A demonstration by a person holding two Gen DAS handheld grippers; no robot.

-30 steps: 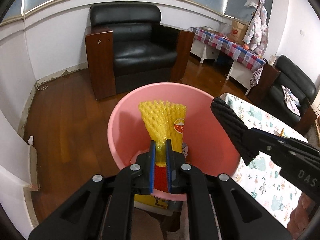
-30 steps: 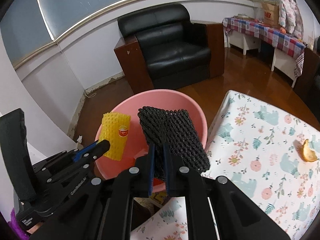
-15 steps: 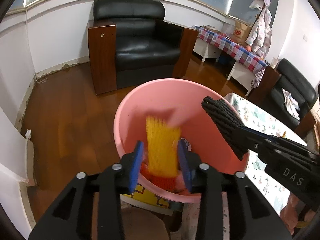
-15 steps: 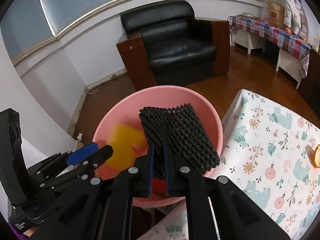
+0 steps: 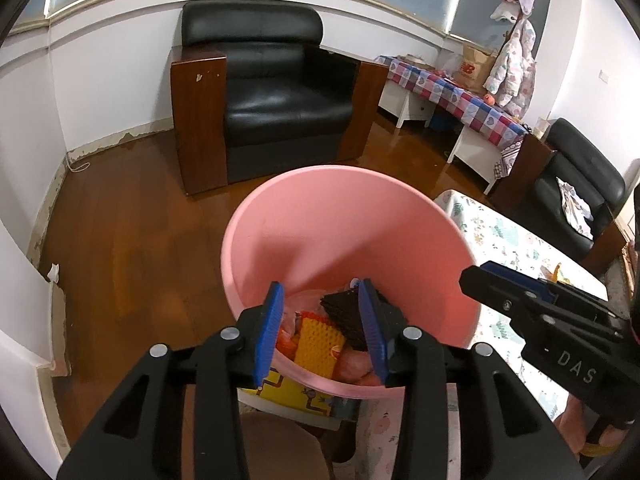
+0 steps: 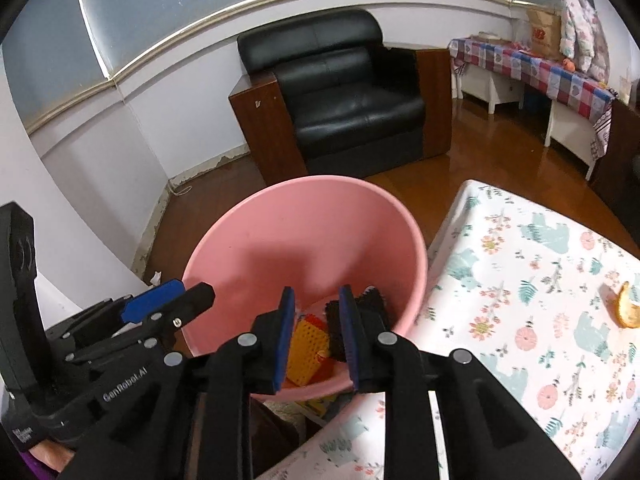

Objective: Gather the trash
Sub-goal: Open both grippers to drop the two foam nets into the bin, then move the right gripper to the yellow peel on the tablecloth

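A pink basin (image 5: 344,216) (image 6: 304,236) stands beside the table. In its bottom lie a yellow foam net (image 5: 318,342) (image 6: 308,346), a black foam net (image 5: 344,316) (image 6: 334,330) and other scraps. My left gripper (image 5: 322,330) is open and empty above the basin's near rim; it also shows in the right wrist view (image 6: 168,296). My right gripper (image 6: 316,332) is open and empty above the basin; it also shows in the left wrist view (image 5: 492,280).
A table with a floral cloth (image 6: 532,280) is at the right, with an orange peel (image 6: 626,306) on it. A black armchair (image 5: 272,96) stands behind the basin on the wooden floor. A checked bench (image 5: 456,96) lines the right wall.
Both grippers opened. The yellow net dropped from the left gripper first, then the black net from the right; both now lie in the basin.
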